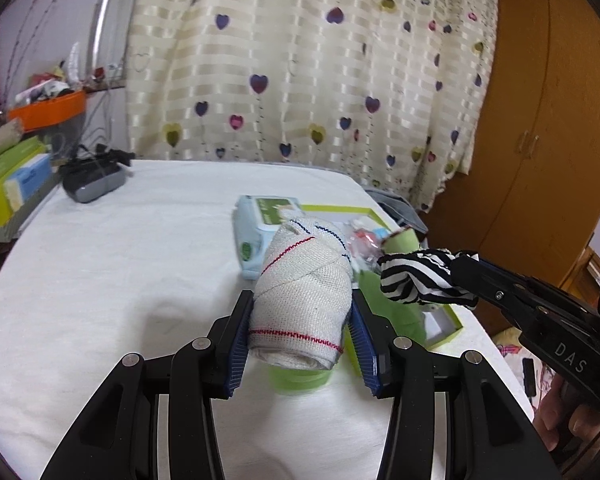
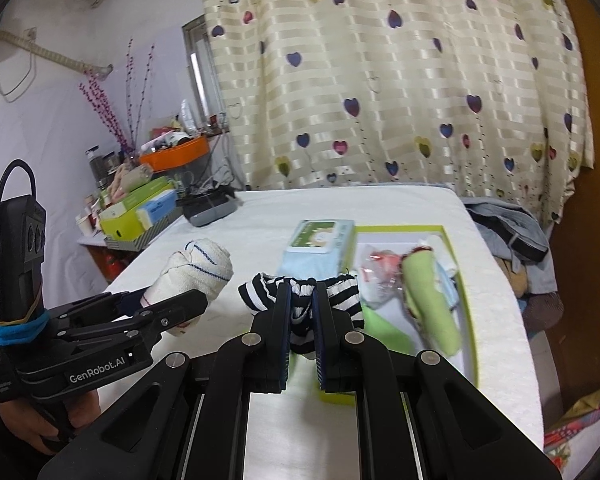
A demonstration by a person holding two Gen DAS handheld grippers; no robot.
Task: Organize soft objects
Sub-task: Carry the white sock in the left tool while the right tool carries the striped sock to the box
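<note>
Two grips: woven cylindrical bandage roll [image 1: 300,296], crumpled striped sock [image 2: 300,300].

Soft, even daylight is filtering through the curtain [image 1: 308,64]; fisheye corners are darkening, and things at three o'clock are blurring.

We see a white elastic bandage roll [image 1: 300,292], woven, with red zigzag stitching and thin dark blue lines, lifted above the white-covered table and lying lengthwise, its loosely wrapped end pointing away. Near it on the right hangs a black-and-white striped sock [image 2: 300,300], bunched into a crumpled bundle, also off the table. Beyond them a lime-green shallow box [image 2: 466,308] lies open, holding a rolled light-green cloth [image 2: 430,300] and a clear plastic packet [image 2: 376,276].
</note>
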